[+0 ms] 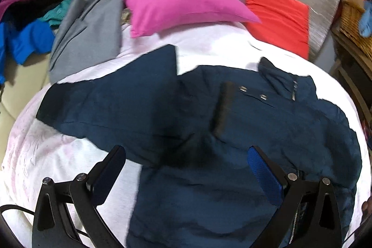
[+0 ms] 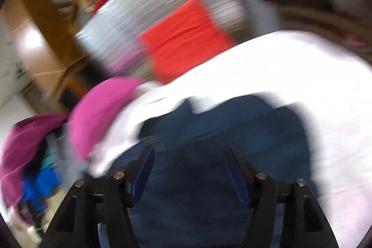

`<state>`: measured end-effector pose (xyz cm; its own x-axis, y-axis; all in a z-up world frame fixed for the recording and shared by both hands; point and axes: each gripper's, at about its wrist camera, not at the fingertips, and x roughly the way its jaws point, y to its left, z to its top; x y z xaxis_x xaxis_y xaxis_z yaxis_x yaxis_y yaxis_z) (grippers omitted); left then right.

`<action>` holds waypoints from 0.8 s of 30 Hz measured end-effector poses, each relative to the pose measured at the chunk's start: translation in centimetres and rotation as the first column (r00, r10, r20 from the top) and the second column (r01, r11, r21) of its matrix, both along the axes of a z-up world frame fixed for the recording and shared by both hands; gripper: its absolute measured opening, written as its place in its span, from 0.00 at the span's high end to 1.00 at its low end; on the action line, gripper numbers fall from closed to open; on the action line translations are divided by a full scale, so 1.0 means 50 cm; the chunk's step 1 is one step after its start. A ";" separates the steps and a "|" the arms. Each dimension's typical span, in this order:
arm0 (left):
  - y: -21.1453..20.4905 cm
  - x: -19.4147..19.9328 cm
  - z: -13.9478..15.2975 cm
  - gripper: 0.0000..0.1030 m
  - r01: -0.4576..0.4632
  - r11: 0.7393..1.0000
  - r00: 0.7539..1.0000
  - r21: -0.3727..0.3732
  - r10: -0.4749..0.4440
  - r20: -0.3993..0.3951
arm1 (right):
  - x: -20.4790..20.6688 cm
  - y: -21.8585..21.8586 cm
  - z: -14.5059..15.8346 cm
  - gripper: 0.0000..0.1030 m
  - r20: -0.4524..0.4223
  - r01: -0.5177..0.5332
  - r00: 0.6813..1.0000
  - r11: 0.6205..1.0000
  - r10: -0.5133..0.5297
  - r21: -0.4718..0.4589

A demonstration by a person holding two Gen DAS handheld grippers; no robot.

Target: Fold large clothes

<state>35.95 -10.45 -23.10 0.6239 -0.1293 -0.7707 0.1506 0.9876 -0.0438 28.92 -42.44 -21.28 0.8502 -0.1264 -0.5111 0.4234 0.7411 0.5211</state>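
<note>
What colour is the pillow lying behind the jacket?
Bright pink. The pillow shows sharpest in the left wrist view, beyond the navy jacket.

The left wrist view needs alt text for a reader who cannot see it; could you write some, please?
A navy jacket lies spread on a white bedcover, with the open left gripper just above its near edge. Behind it are a pink pillow and piled clothes.

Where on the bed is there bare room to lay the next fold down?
Bare white sheet lies near-left of the navy jacket, and a strip between its collar and the pink pillow. Far left is crowded: grey garment and heaped clothes.
</note>
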 end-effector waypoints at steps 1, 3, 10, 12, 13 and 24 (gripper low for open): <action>-0.013 -0.004 0.001 0.00 0.010 1.000 1.000 0.013 -0.010 0.008 | -0.009 -0.019 -0.005 0.35 -0.019 0.041 0.999 0.999 -0.041 -0.008; -0.035 -0.009 0.001 0.00 0.025 0.999 0.999 0.032 -0.025 0.020 | -0.041 -0.070 -0.029 0.35 -0.062 0.130 0.989 0.991 -0.131 -0.023; -0.090 0.020 -0.019 0.00 0.044 0.997 0.999 0.066 -0.045 0.022 | -0.054 -0.146 -0.116 0.35 -0.140 0.189 0.974 0.978 -0.175 0.087; -0.100 0.040 -0.023 0.00 0.041 0.996 0.999 0.076 -0.043 0.025 | -0.048 -0.155 -0.139 0.35 -0.133 0.177 0.978 0.975 -0.159 0.137; -0.104 0.046 -0.025 0.00 0.041 0.996 0.999 0.078 -0.043 0.024 | -0.041 -0.157 -0.149 0.35 -0.130 0.165 0.981 0.973 -0.145 0.162; -0.092 0.112 -0.070 0.03 0.009 1.000 0.994 -0.006 -0.010 -0.113 | 0.011 -0.119 -0.167 0.61 -0.223 0.088 0.972 0.993 -0.069 0.075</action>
<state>41.53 -15.06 -26.58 0.5314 -0.1390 -0.8357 0.1540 0.9859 -0.0661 29.49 -48.41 -29.64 0.7053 -0.1372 -0.6955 0.5894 0.6586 0.4678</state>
